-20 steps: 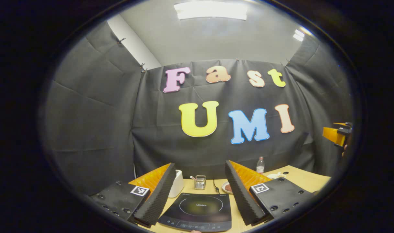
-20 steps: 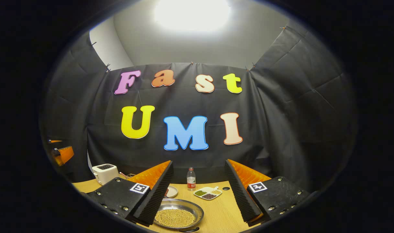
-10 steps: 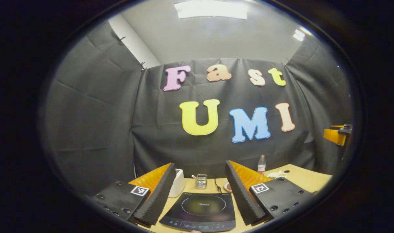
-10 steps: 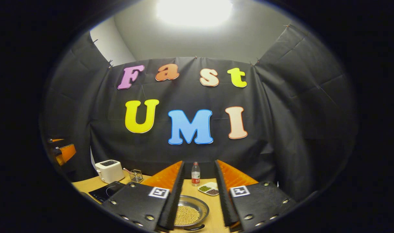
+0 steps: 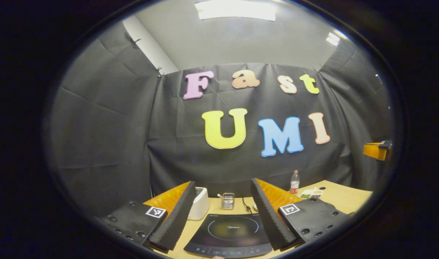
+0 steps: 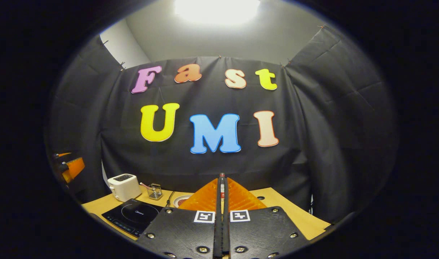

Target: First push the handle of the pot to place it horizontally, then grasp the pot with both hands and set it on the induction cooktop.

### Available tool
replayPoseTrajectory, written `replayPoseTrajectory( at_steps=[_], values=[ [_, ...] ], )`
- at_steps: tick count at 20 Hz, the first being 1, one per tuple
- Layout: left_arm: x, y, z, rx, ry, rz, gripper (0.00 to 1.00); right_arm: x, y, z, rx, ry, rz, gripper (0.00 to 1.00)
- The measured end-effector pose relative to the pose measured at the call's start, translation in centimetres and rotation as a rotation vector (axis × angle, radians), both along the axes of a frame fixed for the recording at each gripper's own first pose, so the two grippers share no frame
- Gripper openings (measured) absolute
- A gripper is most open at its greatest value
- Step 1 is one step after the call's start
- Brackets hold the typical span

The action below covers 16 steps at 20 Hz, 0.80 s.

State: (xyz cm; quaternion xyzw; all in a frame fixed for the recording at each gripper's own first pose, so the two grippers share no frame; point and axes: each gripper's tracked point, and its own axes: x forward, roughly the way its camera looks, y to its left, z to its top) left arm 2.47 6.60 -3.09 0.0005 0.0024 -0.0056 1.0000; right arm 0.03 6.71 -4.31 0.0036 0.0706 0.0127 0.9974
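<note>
While the left gripper [image 5: 222, 182] hangs wide open and empty facing the induction cooktop [image 5: 228, 233], the right gripper [image 6: 222, 180] is pressed closed on nothing. Where the pot sits I cannot tell. It is likely rigid, weighty metal, best nudged at its handle, then gripped at opposite rims.

A white toaster [image 5: 199, 203] stands on the wooden table [image 5: 343, 196], near the back wall. Just right of the toaster sits a small wire basket [image 5: 227, 201] with something pink poking out. Farther right of the toaster, a clear water bottle [image 5: 294, 182] stands upright, and beside it lies a white dish [image 5: 310, 194] of green stuff.
</note>
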Motion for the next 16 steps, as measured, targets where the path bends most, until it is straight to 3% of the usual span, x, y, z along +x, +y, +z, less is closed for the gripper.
replayPoseTrajectory(
  at_steps=[7, 9, 10, 11, 12, 16],
  values=[
    [1.0, 1.0, -1.0, 0.018, 0.004, -0.039, 1.0, -1.0, 3.2, -3.8, -0.031, 0.105, 0.097, 0.02],
    [1.0, 0.6, -0.8, 0.0, -0.004, -0.047, 0.98, -1.2, 3.7, -5.2, -0.043, 0.143, 0.129, 0.01],
    [1.0, 0.5, -0.9, -0.002, 0.0, -0.048, 0.92, -1.4, 4.0, -6.2, -0.043, 0.167, 0.151, 0.02],
    [1.2, 0.5, -1.3, 0.002, 0.007, -0.04, 0.92, -1.5, 4.4, -7.1, -0.044, 0.194, 0.173, 0.02],
    [1.4, 0.6, -1.5, 0.004, 0.011, -0.031, 1.0, -1.7, 4.6, -8.0, -0.046, 0.219, 0.198, 0.02],
    [2.0, -0.2, -1.6, -0.012, 0.02, -0.001, 1.0, -2.0, 5.5, -11.1, -0.043, 0.307, 0.296, 0.02]
  ],
)
